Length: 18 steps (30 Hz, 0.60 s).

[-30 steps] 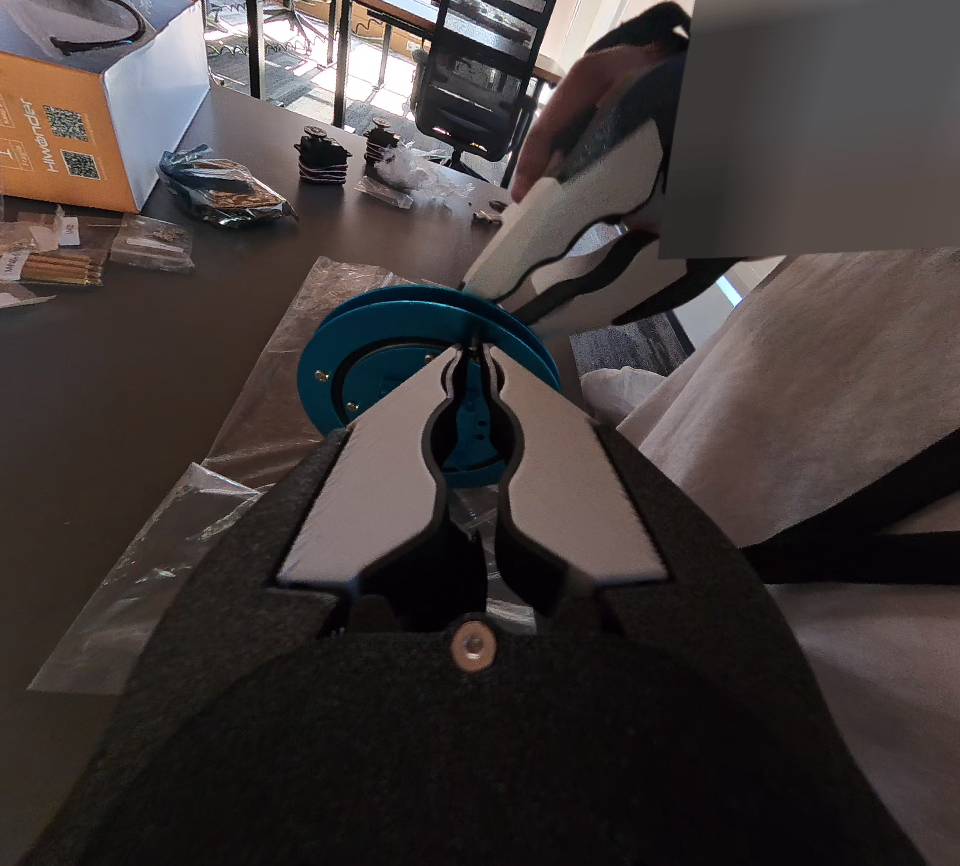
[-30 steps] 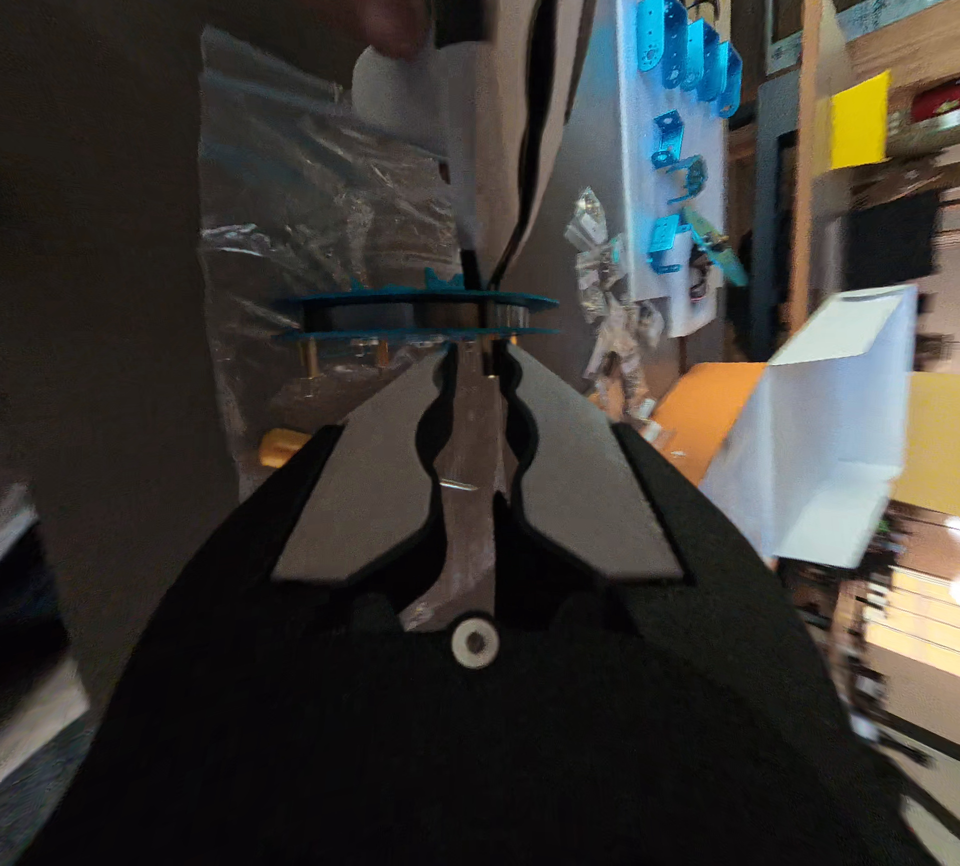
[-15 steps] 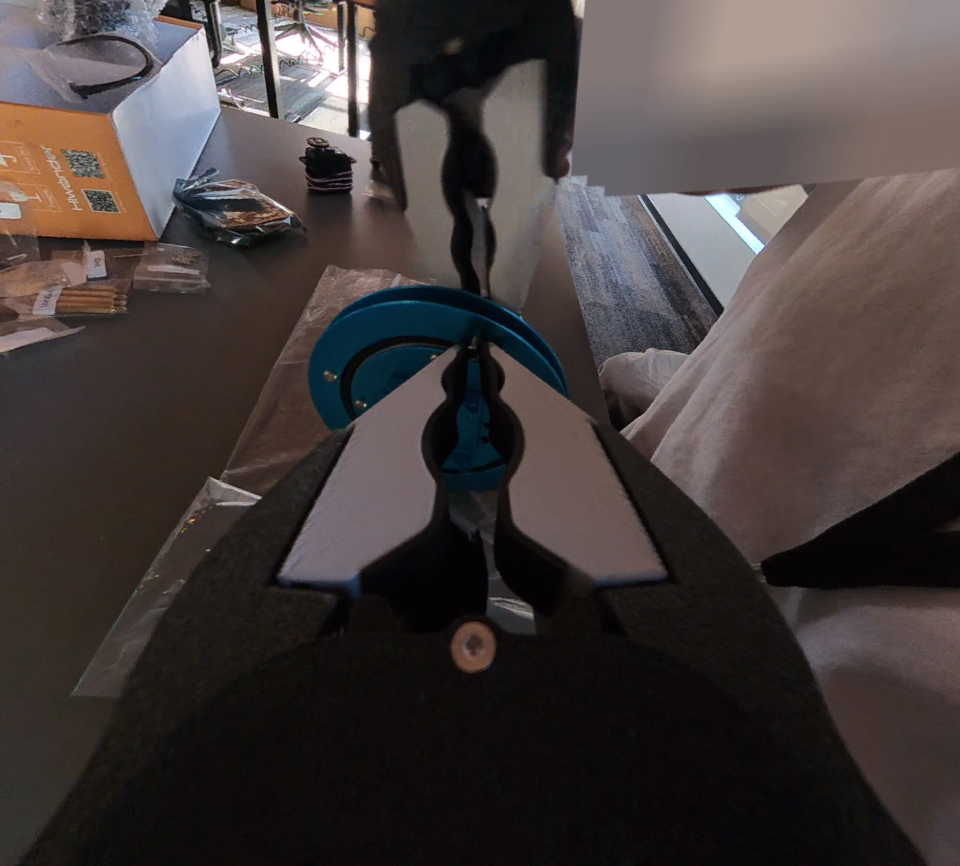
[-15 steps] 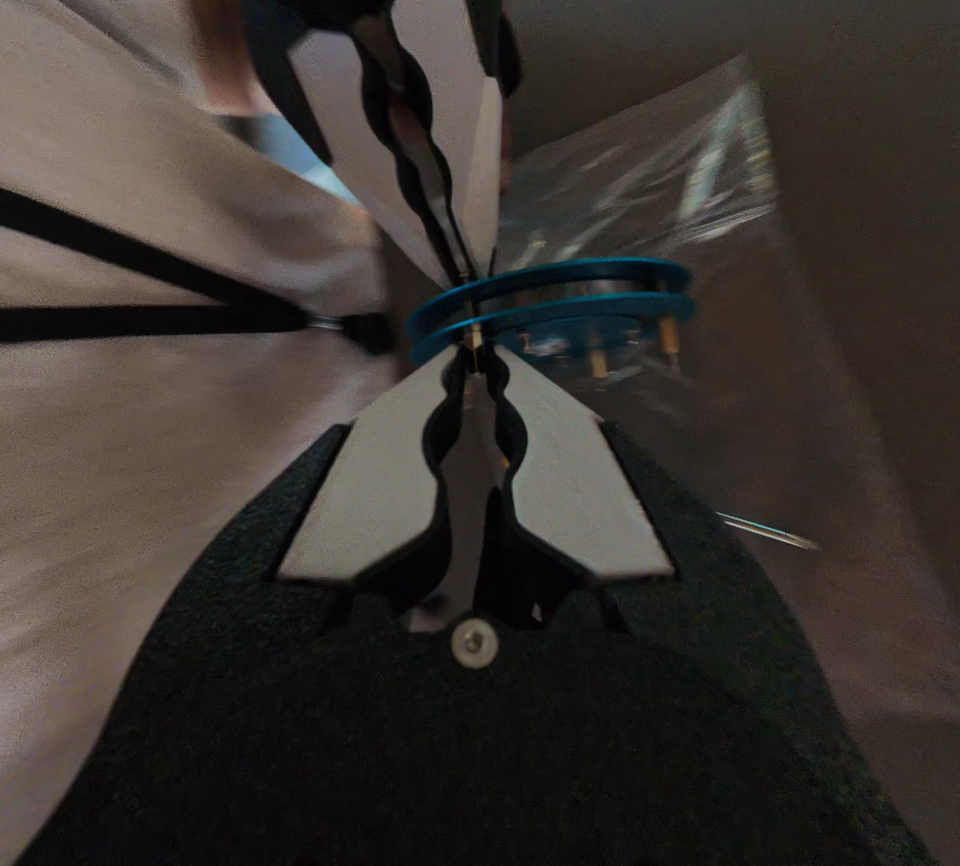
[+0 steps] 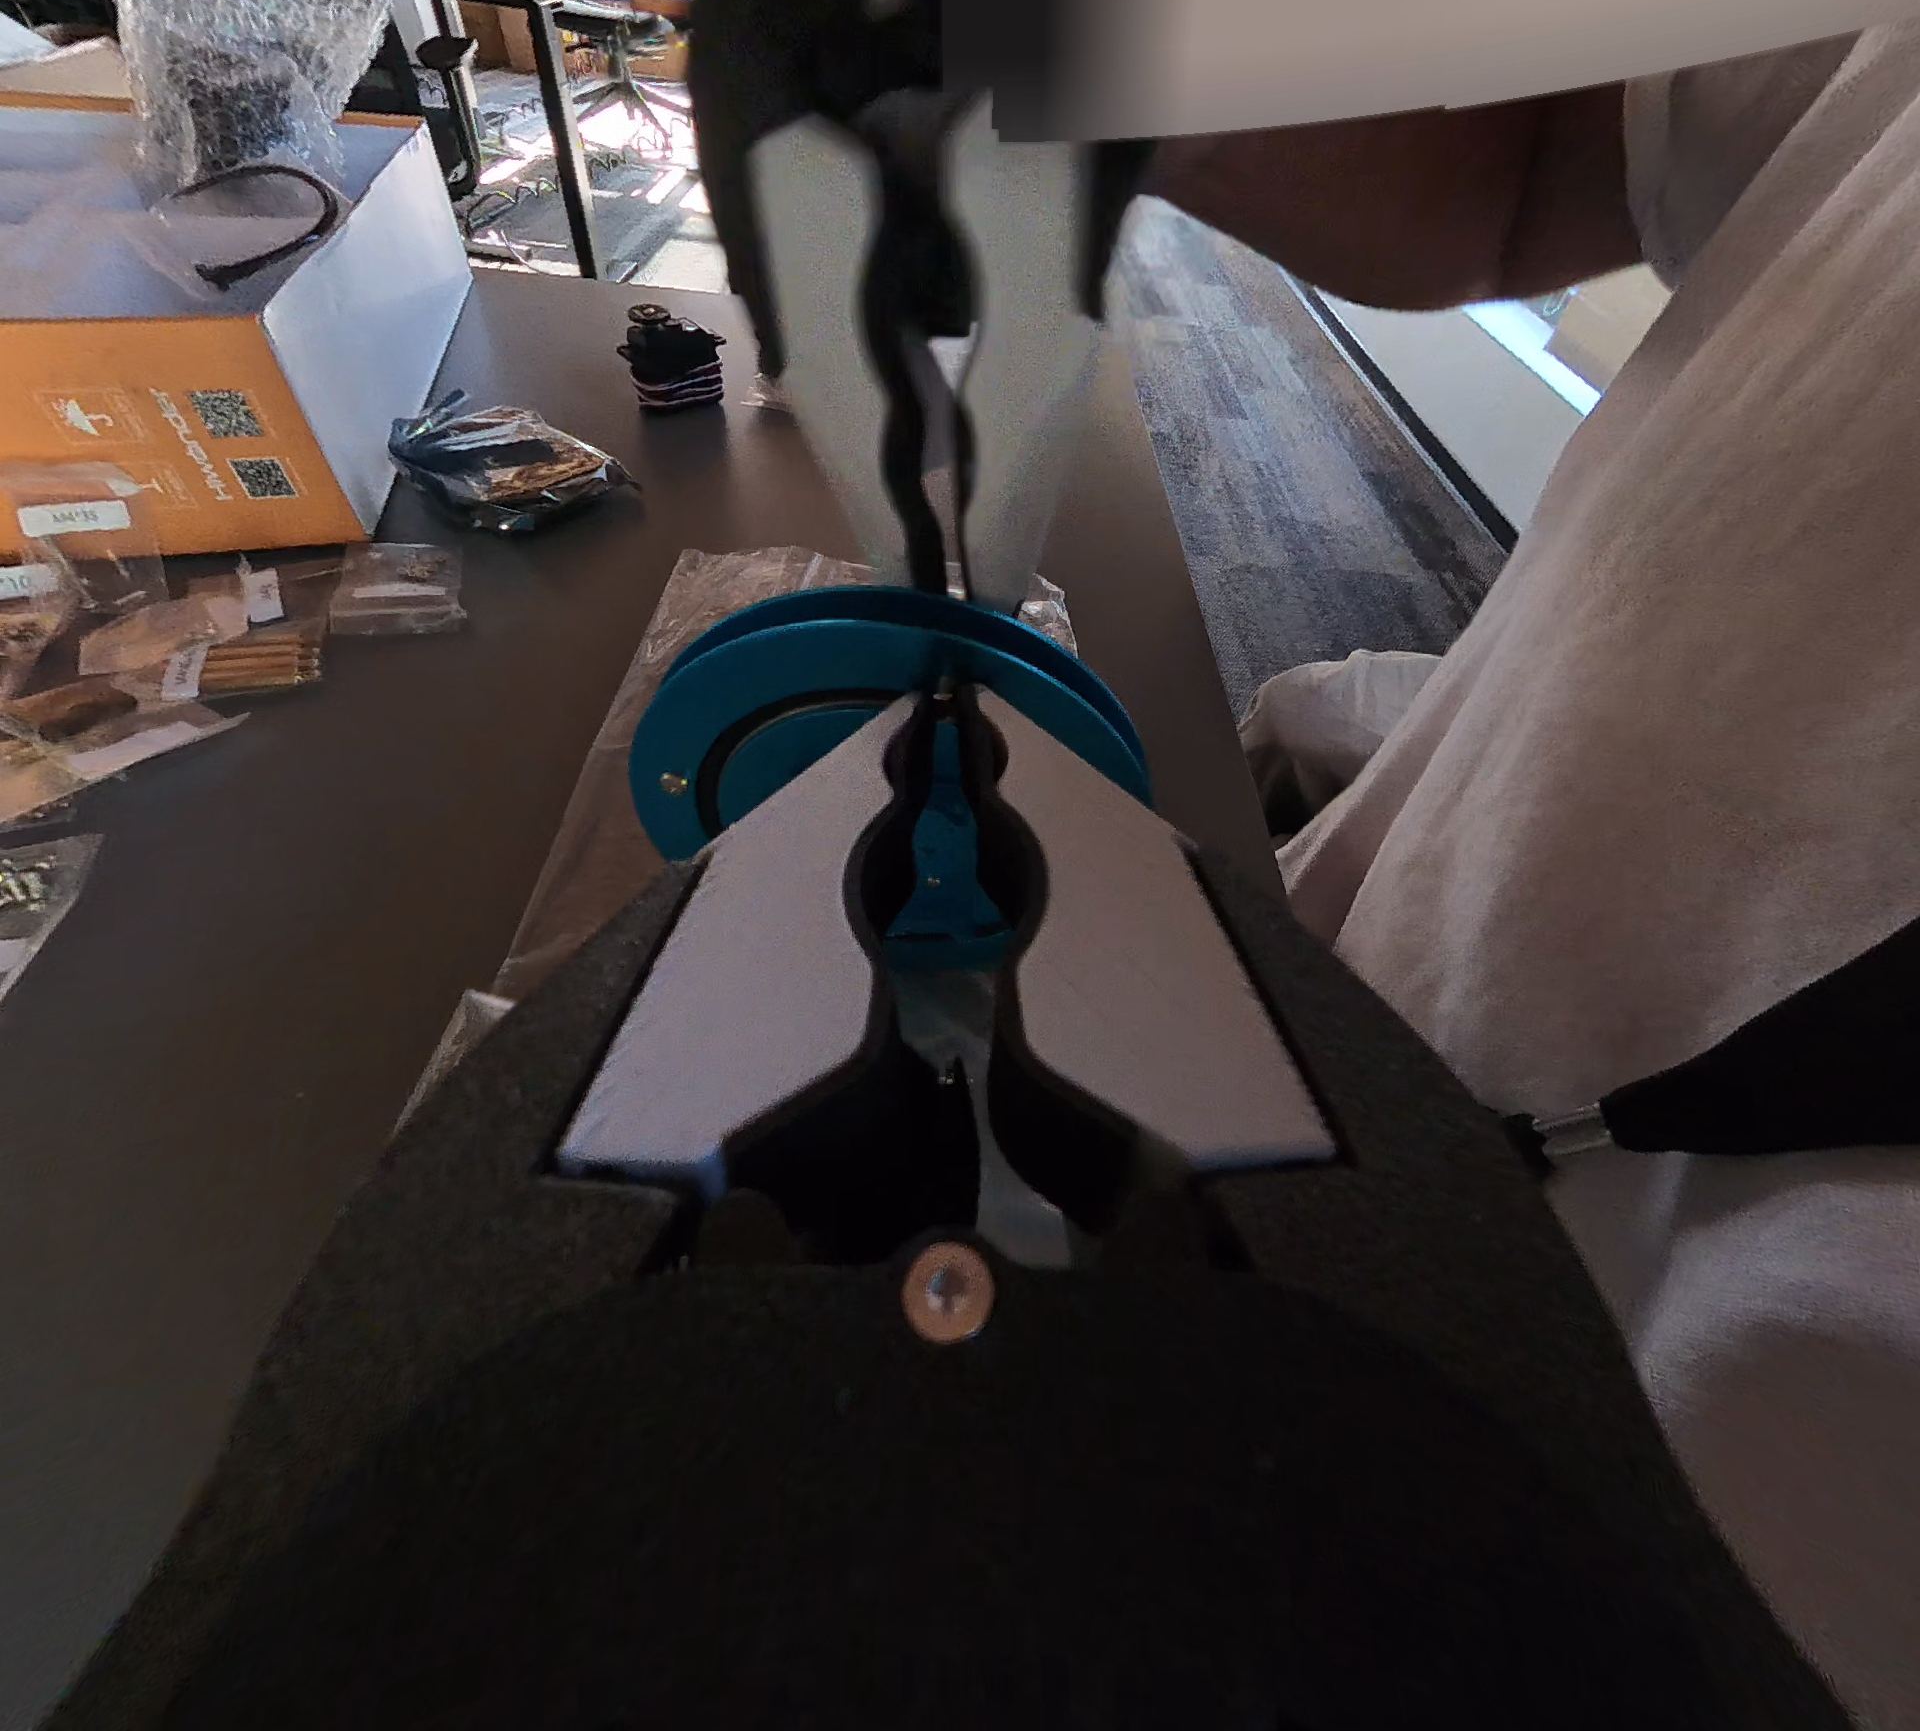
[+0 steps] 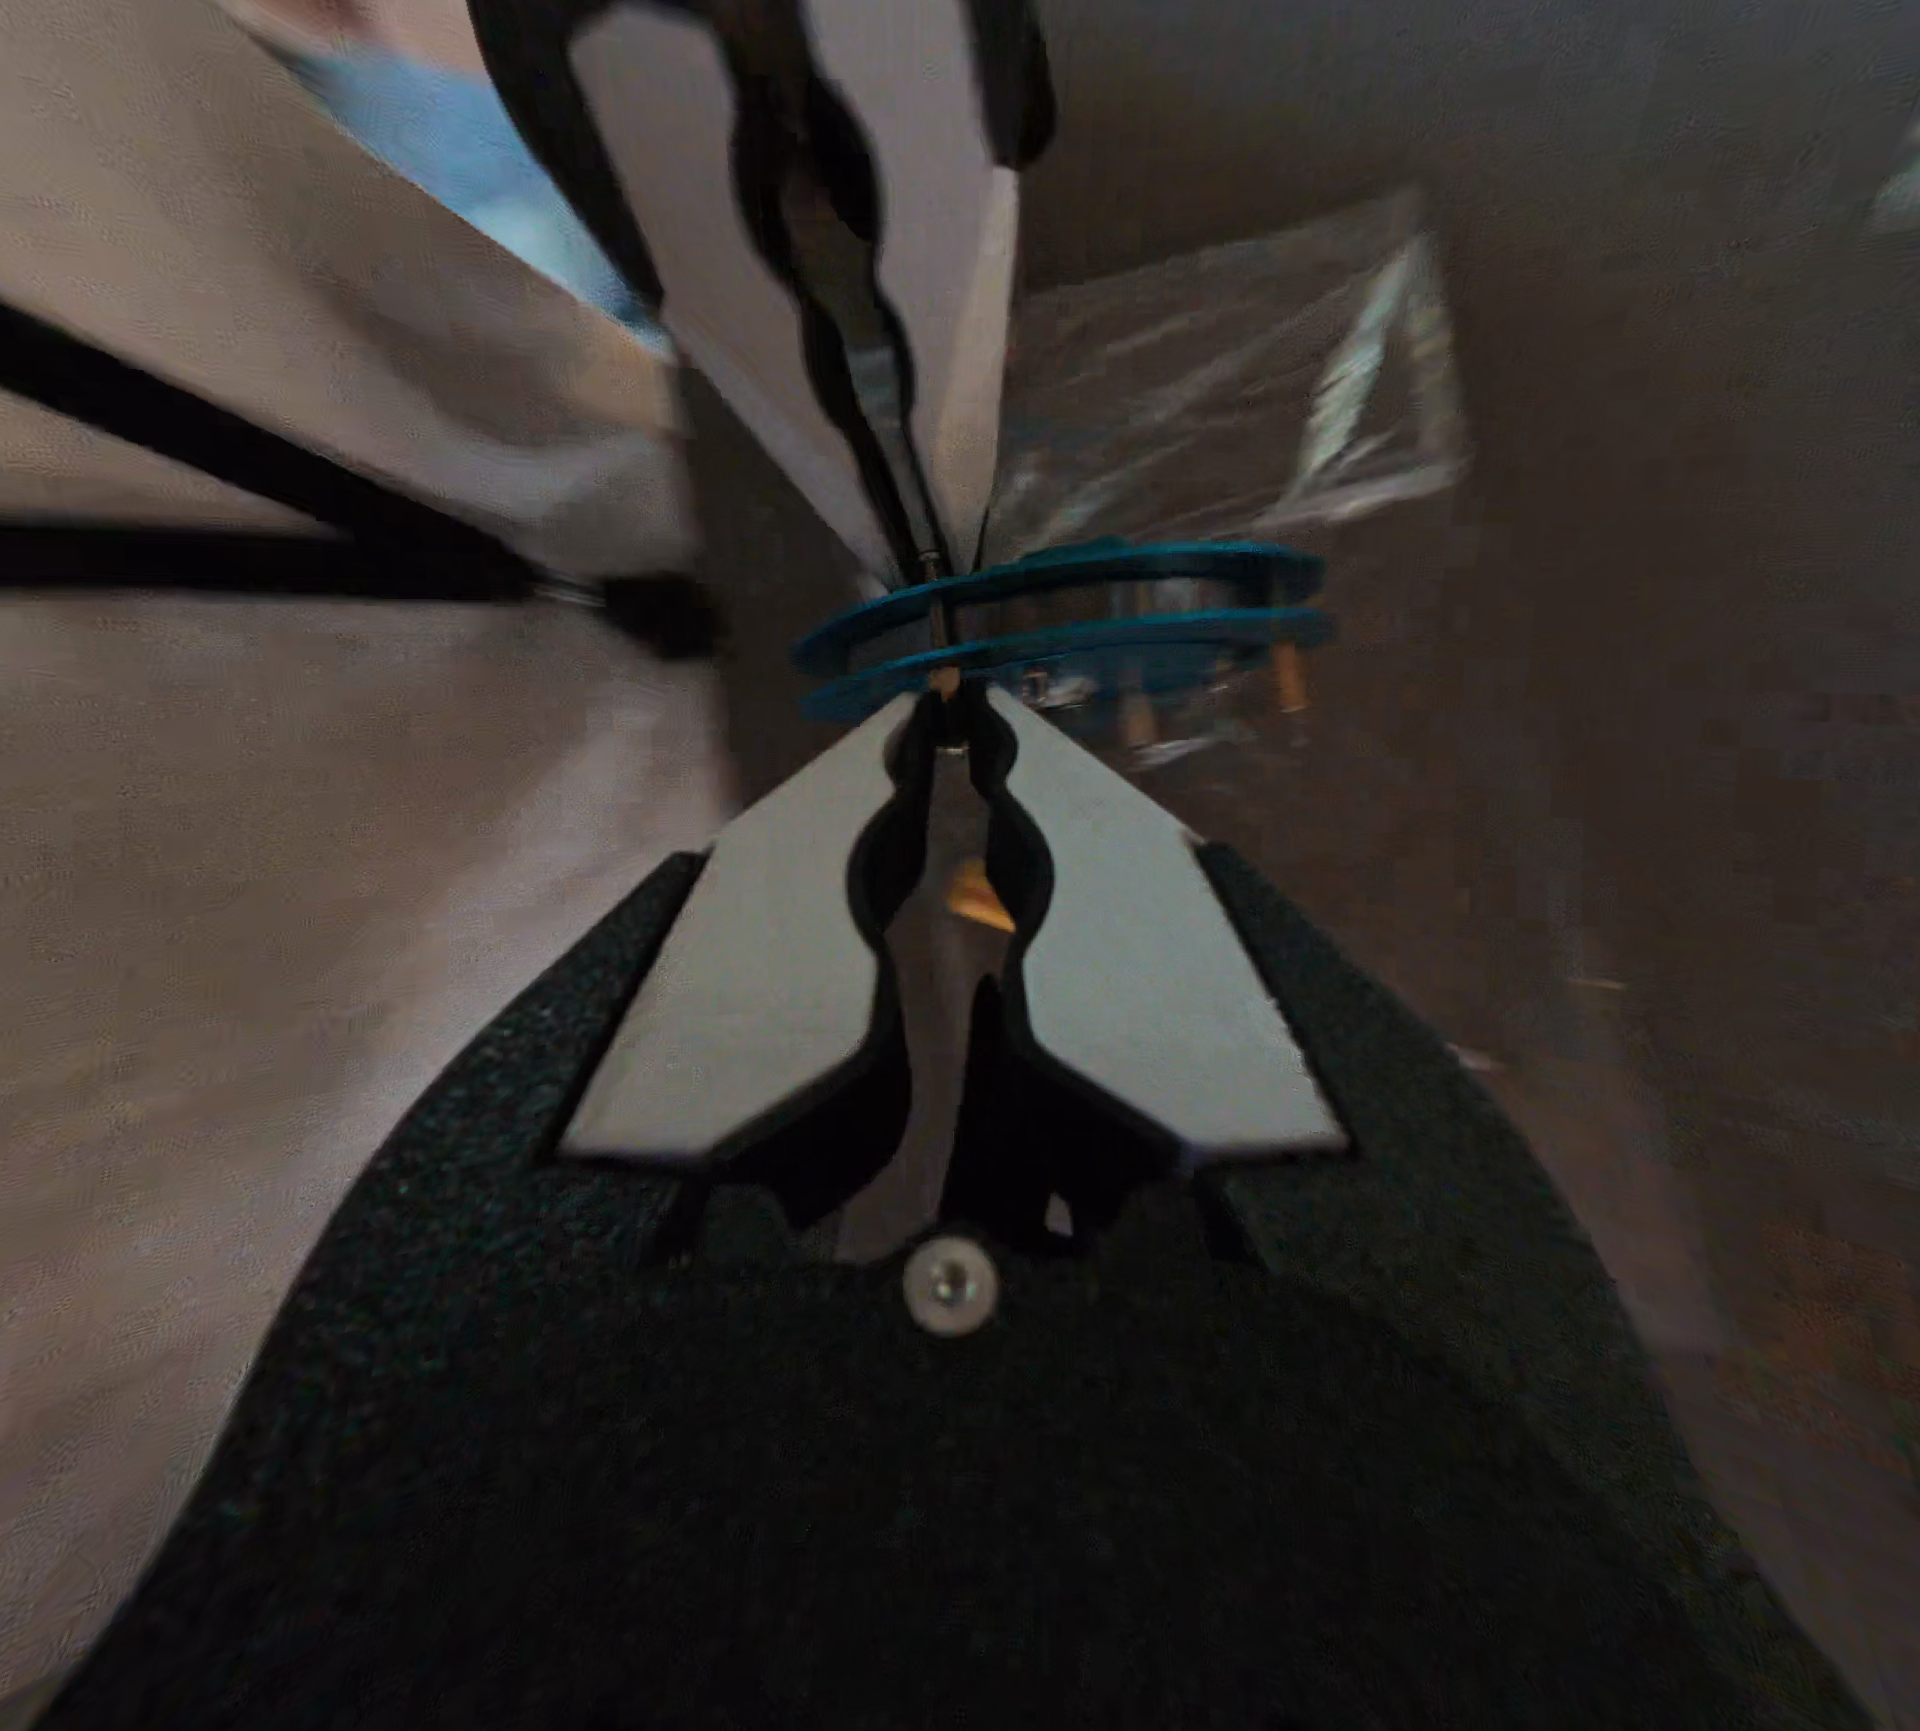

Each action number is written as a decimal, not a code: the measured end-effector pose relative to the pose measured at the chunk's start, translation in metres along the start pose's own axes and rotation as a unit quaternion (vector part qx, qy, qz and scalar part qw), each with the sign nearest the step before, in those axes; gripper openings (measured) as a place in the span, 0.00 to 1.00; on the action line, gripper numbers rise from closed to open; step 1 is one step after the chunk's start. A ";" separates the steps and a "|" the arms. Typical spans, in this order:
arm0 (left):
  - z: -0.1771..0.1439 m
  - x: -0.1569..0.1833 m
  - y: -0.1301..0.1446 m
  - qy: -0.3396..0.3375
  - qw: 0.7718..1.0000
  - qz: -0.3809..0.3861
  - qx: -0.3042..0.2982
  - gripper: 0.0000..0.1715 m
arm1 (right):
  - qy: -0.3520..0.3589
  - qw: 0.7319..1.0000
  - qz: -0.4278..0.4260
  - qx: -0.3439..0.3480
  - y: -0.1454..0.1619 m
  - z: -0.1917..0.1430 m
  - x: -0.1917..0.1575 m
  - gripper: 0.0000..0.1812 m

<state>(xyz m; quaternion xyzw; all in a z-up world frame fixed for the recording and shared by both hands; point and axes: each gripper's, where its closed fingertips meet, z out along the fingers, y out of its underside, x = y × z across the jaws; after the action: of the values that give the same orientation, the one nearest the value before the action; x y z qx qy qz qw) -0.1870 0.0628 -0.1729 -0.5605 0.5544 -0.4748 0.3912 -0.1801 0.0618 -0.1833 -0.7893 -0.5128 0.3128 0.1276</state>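
A blue double-disc assembly (image 5: 831,673) with a bearing between its plates is held over a clear plastic bag (image 5: 613,808) on the dark table (image 5: 208,1006). My left gripper (image 5: 940,694) is shut on a small screw at the disc's rim. My right gripper (image 6: 951,720) faces it from the other side, shut on a brass standoff (image 6: 948,692) under the same spot of the rim. In the right wrist view the discs (image 6: 1091,611) show edge-on, with the left gripper (image 6: 930,551) above them. The right gripper (image 5: 940,580) also shows in the left wrist view, behind the discs.
An orange and white box (image 5: 208,393) with bubble wrap (image 5: 229,19) on top stands at the left. A dark bag of parts (image 5: 509,466), a black servo (image 5: 670,356) and small bags of brass parts (image 5: 208,642) lie on the table. A person's light clothing (image 5: 1610,746) fills the right. My two grippers' fingertips are within a few centimetres of each other.
The right gripper has swung from the side of the disc to face the left gripper head-on. The left gripper stays shut at the disc's rim.
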 end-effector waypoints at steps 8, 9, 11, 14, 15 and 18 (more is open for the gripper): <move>0.002 0.002 -0.001 0.008 1.000 -0.015 0.005 0.01 | -0.137 0.979 0.150 0.030 0.007 0.005 -0.003 0.10; 0.003 0.001 -0.001 0.008 1.000 -0.023 0.006 0.01 | -0.051 0.995 0.086 0.028 0.009 0.005 0.003 0.15; 0.004 0.003 -0.001 0.021 0.999 -0.040 0.008 0.01 | 0.080 0.995 -0.052 0.016 0.011 0.004 0.000 0.16; 0.004 0.006 -0.001 0.032 0.998 -0.049 0.009 0.02 | 0.274 0.934 -0.228 -0.033 0.012 0.004 0.013 0.07; 0.004 0.005 -0.001 0.029 0.998 -0.049 0.010 0.02 | 0.315 0.905 -0.282 -0.048 0.010 0.003 0.015 0.05; 0.003 0.006 -0.001 0.022 0.999 -0.030 0.006 0.02 | 0.298 0.908 -0.286 -0.074 0.011 0.004 0.014 0.02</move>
<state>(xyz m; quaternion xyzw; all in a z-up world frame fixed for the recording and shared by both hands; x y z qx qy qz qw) -0.1843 0.0567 -0.1725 -0.5637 0.5434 -0.5017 0.3678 -0.1706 0.0688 -0.1971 -0.6725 -0.6765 -0.0255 0.2993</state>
